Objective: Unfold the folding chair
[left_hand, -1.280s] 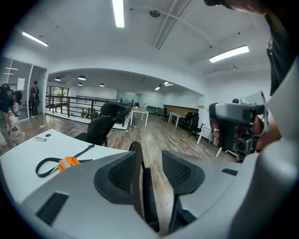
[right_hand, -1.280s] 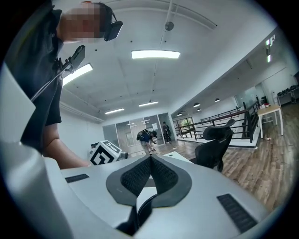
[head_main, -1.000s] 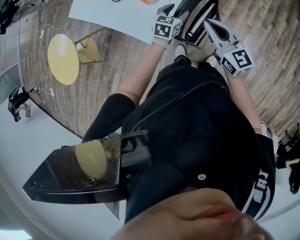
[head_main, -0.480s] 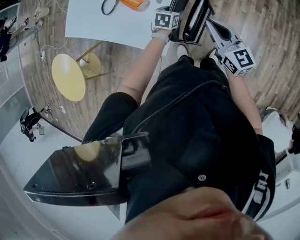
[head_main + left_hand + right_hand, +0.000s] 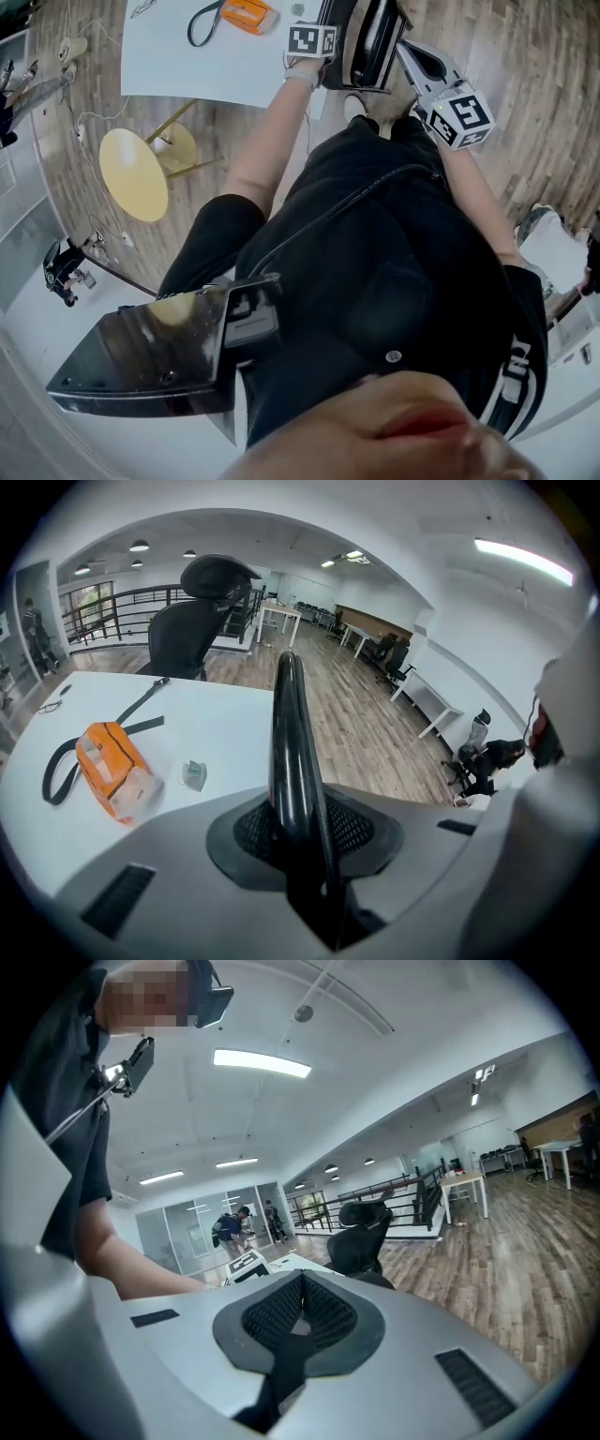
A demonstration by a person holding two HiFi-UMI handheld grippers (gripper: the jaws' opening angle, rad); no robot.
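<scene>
Glossy chair tube [image 5: 286,726], matt table [image 5: 214,726], wooden floor [image 5: 358,726].

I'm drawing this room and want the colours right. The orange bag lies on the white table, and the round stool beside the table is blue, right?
Not quite. The round stool is yellow, not blue, and the head view shows this. The rest is right: the orange bag does lie on the white table, and the stool stands beside that table on the wooden floor.

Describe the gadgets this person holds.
The left gripper, jaws closing on the folding chair, and right gripper are grey wedges with black textured pads. Each bears a white cube with black square markers. Their top is black, short-sleeved.
</scene>
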